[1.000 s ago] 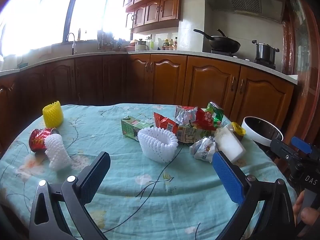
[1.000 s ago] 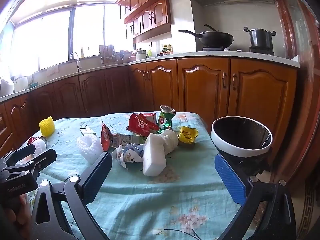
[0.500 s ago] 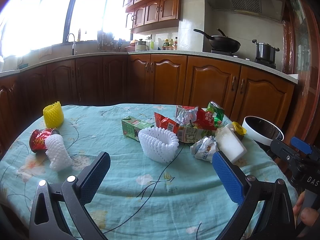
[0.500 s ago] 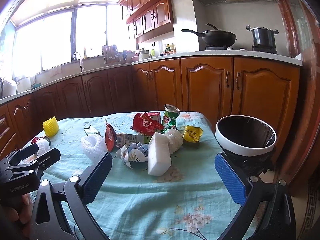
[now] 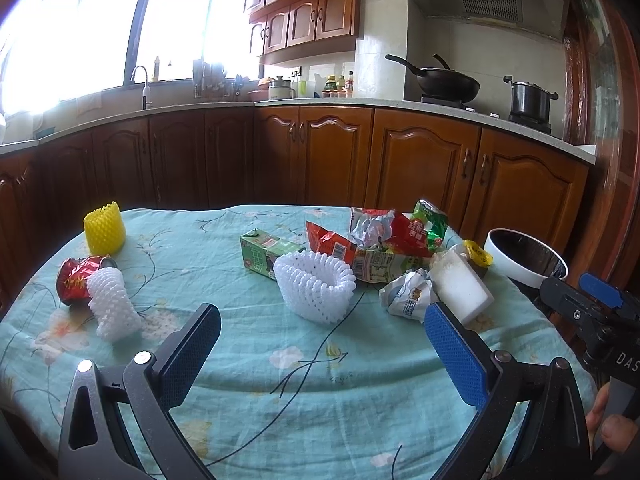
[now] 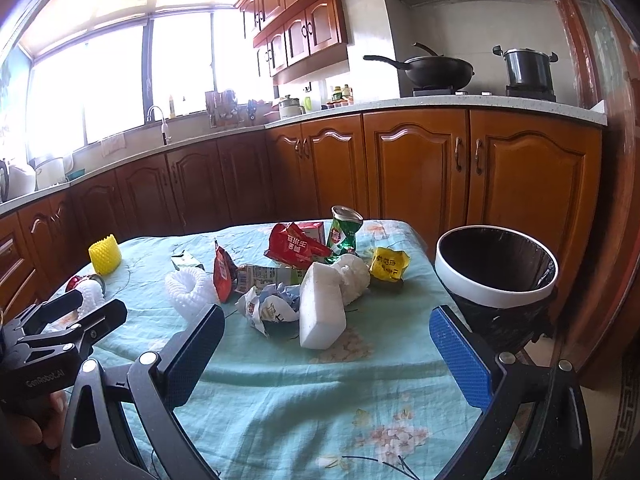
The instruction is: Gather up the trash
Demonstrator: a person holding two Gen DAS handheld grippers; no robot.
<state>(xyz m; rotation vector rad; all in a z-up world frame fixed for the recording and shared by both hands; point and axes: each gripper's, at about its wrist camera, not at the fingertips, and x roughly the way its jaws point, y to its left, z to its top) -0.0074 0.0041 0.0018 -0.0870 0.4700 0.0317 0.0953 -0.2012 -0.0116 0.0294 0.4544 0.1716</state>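
Trash lies on a teal flowered tablecloth [image 5: 304, 364]. My left gripper [image 5: 320, 320] is open and empty, just short of a white foam net [image 5: 316, 292]. Behind the net lie a green carton [image 5: 264, 254] and red wrappers [image 5: 332, 242]. My right gripper [image 6: 327, 320] is also open and empty, facing a white foam block [image 6: 322, 308] and a crumpled paper wrapper [image 6: 272, 308]. A bin [image 6: 496, 296] with a white rim and black liner stands off the table's right edge.
At the left of the table are a yellow foam net [image 5: 104, 228], a red can [image 5: 78, 284] and another white foam net [image 5: 112, 304]. A yellow wrapper [image 6: 388, 264] and a green crushed can [image 6: 344, 232] sit near the bin. Wooden kitchen cabinets [image 5: 420, 168] stand behind.
The right wrist view has crept slightly forward, so the trash and bin look a little nearer. The left gripper has barely moved. Both grippers stay open.
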